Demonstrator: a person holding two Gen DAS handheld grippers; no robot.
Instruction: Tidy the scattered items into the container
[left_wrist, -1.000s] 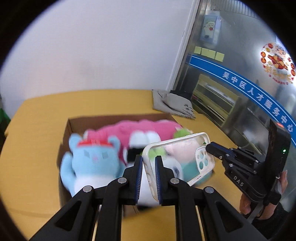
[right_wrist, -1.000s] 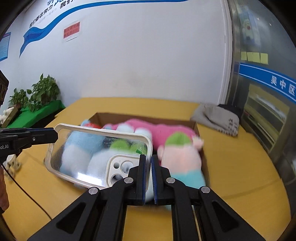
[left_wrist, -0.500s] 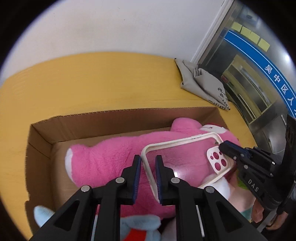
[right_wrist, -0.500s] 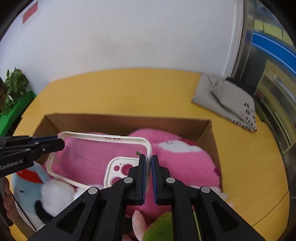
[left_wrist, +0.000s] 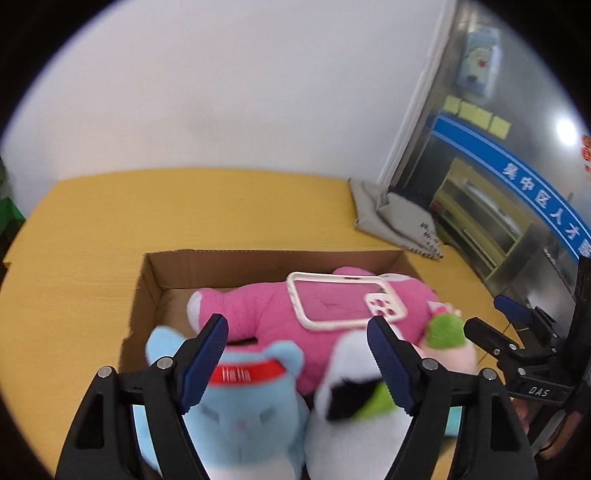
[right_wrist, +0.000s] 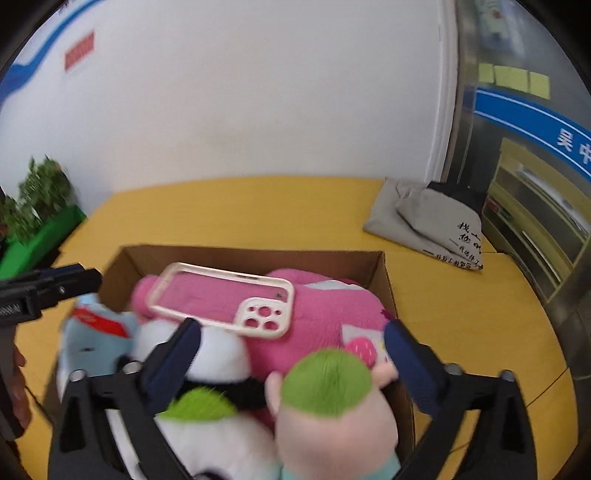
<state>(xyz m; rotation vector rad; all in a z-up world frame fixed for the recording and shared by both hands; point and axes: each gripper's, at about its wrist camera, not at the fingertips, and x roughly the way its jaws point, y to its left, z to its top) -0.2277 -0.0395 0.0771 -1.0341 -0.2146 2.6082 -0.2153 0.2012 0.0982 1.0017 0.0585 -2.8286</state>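
Container: open brown cardboard box (left_wrist: 155, 273) (right_wrist: 373, 262) on a yellow tabletop (left_wrist: 92, 229) (right_wrist: 461, 306), packed with soft toys
Task item: clear phone case with a cream-white rim and camera cut-outs (left_wrist: 343, 304) (right_wrist: 225, 299), lying flat on the pink plush toy (left_wrist: 258, 310) (right_wrist: 325, 306) inside the box; neither gripper touches it
Left gripper (left_wrist: 297, 332): black two-finger tool with blue ribbed pads, jaws spread wide and holding nothing, positioned above the near end of the box; in the right wrist view its tips (right_wrist: 70, 275) show at the left edge
Right gripper (right_wrist: 291, 334): jaws spread wide and holding nothing, above the near right part of the box; in the left wrist view it (left_wrist: 498, 317) shows at the right edge, jaws apart
Other box contents: light blue plush with a red band (left_wrist: 236, 398) (right_wrist: 96, 332), white and black plush with green tufts (left_wrist: 351, 387) (right_wrist: 207, 373), green-haired plush figure in pale pink (left_wrist: 447, 332) (right_wrist: 328, 402), all crowded at the near end
Surroundings: folded grey cloth with black writing (left_wrist: 395, 218) (right_wrist: 428, 221) on the tabletop, beyond the box's far right corner and apart from it; green plant (right_wrist: 37, 199) at the left
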